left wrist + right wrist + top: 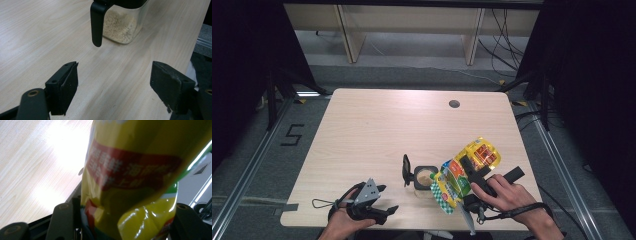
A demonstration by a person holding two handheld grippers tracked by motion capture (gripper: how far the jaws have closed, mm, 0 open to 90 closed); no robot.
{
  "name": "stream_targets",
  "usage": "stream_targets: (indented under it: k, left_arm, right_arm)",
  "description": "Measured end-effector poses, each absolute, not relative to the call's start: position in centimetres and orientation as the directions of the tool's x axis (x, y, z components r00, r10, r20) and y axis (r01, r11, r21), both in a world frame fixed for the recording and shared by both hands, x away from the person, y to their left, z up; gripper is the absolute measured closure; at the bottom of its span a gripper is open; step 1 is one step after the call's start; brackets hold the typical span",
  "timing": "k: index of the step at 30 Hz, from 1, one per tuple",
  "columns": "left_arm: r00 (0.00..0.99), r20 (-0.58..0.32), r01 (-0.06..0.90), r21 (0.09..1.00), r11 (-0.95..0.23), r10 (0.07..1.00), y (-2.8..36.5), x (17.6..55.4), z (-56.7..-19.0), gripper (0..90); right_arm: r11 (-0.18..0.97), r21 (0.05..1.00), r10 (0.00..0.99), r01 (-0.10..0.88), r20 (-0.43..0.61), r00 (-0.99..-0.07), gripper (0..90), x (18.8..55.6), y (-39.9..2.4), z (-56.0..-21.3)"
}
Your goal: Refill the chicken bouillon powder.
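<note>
A clear square container with a black rim and handle stands near the table's front edge, with beige grains in it. Beside it on the right, a yellow, red and green snack bag leans with its green end low beside the container. My right gripper is shut on the bag; in the right gripper view the bag sits between the jaws of my right gripper. My left gripper rests open at the front left, and in the left gripper view it points at the container and its handle.
A round cable hole sits at the far right of the wooden table. Wooden furniture legs stand behind the table. A "5" mark is on the floor to the left.
</note>
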State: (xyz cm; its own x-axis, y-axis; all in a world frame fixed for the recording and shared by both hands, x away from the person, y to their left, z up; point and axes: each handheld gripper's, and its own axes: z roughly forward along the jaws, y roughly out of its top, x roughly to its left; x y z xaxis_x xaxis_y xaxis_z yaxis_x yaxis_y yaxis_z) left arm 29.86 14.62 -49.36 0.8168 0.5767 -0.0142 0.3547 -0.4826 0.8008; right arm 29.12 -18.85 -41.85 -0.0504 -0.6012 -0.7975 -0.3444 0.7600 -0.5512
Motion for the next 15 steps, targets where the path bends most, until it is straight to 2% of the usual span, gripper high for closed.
stream_targets:
  k: [15]
  left_arm:
    - [0.817,-0.016,0.355,0.802,-0.481,0.577,14.60,29.84,-49.36,22.1]
  right_arm:
    - [0.762,-0.541,-0.597,-0.356,-0.800,-0.060,46.7,29.15,-18.51,-42.16]
